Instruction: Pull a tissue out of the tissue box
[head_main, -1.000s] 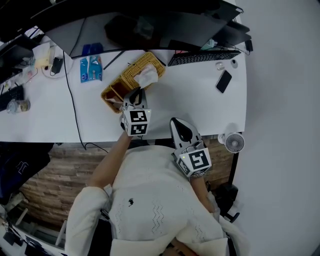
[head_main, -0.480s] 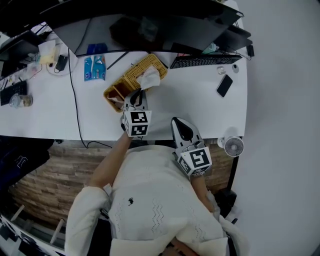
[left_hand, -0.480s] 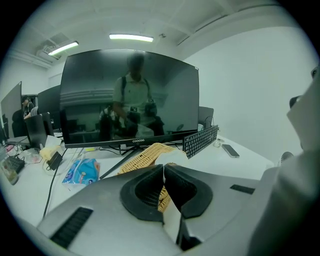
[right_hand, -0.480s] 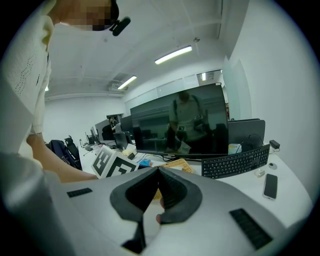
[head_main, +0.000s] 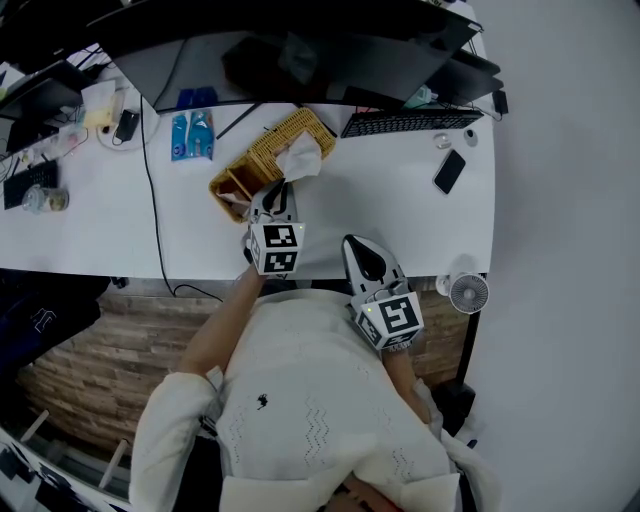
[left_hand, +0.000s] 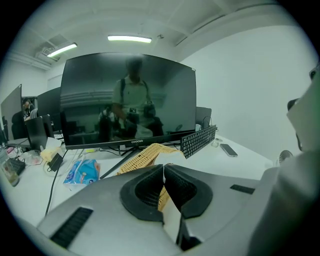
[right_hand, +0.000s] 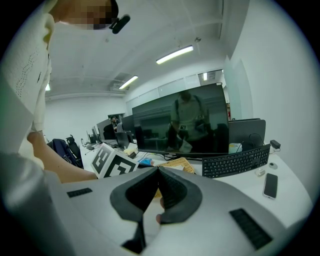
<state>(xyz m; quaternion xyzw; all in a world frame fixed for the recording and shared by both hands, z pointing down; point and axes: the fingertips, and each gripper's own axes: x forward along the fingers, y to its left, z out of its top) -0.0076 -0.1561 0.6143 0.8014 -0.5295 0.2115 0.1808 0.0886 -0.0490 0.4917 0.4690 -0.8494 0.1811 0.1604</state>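
**Jaws shut beside the tissue**

The left gripper (head_main: 277, 187), jaws pressed together, sits just near of the crumpled white tissue (head_main: 297, 158) rising from the tan wicker tissue box (head_main: 283, 132) on the white counter (head_main: 400, 190). The right gripper (head_main: 352, 242), jaws together, hangs at the counter's near edge.

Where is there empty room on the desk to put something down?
The biggest bare patch of the white desk lies between the woven yellow tissue box, the black keyboard and the black phone. Another lies left of the black cable. It is crowded by the blue packets and the far left corner.
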